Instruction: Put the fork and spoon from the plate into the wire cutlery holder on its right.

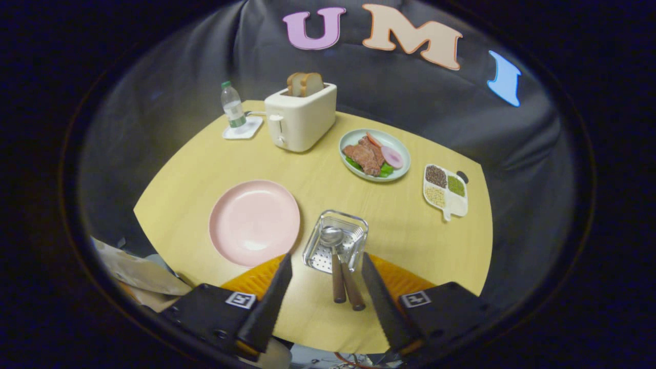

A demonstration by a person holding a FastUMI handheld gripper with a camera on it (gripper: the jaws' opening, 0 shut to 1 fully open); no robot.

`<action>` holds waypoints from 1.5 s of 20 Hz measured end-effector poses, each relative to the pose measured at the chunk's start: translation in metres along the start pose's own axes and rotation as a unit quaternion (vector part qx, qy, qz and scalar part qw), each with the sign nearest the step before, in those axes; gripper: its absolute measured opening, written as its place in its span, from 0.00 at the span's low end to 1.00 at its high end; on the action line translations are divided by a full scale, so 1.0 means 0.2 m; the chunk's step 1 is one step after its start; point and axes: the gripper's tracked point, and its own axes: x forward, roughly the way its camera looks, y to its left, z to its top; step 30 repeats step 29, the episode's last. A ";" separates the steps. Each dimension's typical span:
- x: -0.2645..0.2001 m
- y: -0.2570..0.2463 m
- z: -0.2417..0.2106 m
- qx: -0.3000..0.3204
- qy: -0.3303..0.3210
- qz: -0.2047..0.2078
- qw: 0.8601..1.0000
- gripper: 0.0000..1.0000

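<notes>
The pink plate [254, 221] lies bare on the yellow table, ahead of the left finger. To its right stands the wire cutlery holder [335, 241]. A spoon [333, 256] and a fork [351, 279] lean in it, their brown wooden handles sticking out toward me between the fingers. My gripper [327, 269] is open, hovering above the table's near edge. The two handles sit in the gap between the fingers, touching neither.
A white toaster [301, 119] with bread slices stands at the back. A water bottle [233, 105] on a white coaster is left of it. A plate of meat and vegetables [374, 155] and a divided dish of grains [445, 191] lie to the right.
</notes>
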 end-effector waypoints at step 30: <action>-0.78 0.13 0.55 0.122 -0.432 -0.134 0.884 1.00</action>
